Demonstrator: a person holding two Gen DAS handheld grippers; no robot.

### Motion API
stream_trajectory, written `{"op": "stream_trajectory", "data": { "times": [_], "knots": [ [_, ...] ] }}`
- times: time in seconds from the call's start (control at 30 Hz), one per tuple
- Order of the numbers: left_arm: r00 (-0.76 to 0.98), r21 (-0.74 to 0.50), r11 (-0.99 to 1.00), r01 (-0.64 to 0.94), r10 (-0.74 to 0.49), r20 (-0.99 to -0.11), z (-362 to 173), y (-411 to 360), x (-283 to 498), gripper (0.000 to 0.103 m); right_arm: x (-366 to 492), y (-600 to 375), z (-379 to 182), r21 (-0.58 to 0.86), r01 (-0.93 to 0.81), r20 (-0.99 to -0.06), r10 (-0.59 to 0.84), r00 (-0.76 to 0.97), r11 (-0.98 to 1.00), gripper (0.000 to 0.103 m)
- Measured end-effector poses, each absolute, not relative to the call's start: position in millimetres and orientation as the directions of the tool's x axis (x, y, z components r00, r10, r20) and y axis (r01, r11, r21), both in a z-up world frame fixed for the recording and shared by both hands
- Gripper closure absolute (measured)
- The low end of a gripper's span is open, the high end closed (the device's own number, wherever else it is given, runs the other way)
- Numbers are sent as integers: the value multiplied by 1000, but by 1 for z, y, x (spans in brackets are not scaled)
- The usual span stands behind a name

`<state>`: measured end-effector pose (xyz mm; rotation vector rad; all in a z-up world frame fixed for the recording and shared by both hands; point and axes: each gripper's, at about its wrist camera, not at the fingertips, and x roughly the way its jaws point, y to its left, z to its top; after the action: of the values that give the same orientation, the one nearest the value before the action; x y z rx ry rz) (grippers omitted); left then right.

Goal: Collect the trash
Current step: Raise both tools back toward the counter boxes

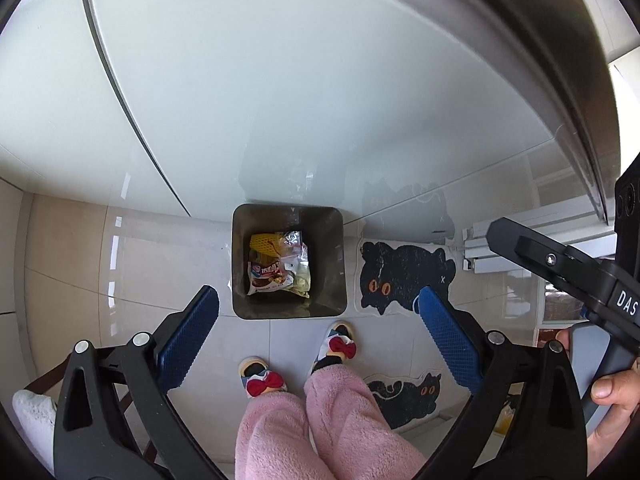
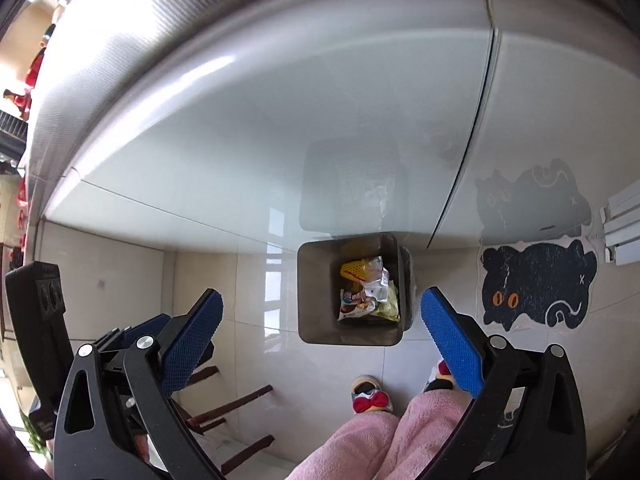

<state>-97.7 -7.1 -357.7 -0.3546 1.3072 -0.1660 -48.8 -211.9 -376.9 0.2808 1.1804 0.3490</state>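
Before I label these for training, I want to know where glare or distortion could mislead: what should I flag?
Left wrist view: cabinet front bows from fisheye and mirrors the cat mat; floor tiles carry window glare. Right wrist view: bright streak on the cabinet; trash bin reflected faintly above itself.

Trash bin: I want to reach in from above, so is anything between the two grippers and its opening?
Nothing visible. The trash bin stands open-topped on the floor, wrappers inside, with both the left gripper and right gripper open above it.

both wrist views look steeply down from well above, sharing the trash bin on the floor.
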Motion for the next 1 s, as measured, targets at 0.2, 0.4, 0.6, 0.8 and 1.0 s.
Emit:
{"op": "stream_trajectory", "data": {
  "times": [0.2, 0.4, 0.6, 0.8, 1.0],
  "knots": [
    [331, -371, 927, -51, -335, -882, -306, 2, -100, 8, -63, -228, -307, 390, -150, -793, 414, 448, 909, 3],
    [401, -363, 932, 19, -340, -851, -253, -1, -97, 8, -63, -245, -262, 404, -135, -739, 410, 535, 905, 3],
    [463, -367, 929, 52, -348, -815, -216, -2, -85, 8, -54, -256, -232, 399, -139, -706, 400, 584, 906, 3],
    [511, -366, 929, 53, -340, -789, -192, 0, -70, 8, -38, -261, -216, 388, -144, -684, 390, 617, 910, 3],
    [554, -371, 926, 61, -341, -759, -174, -4, -47, 8, -13, -268, -203, 345, -161, -664, 361, 655, 925, 3]
  ]
}}
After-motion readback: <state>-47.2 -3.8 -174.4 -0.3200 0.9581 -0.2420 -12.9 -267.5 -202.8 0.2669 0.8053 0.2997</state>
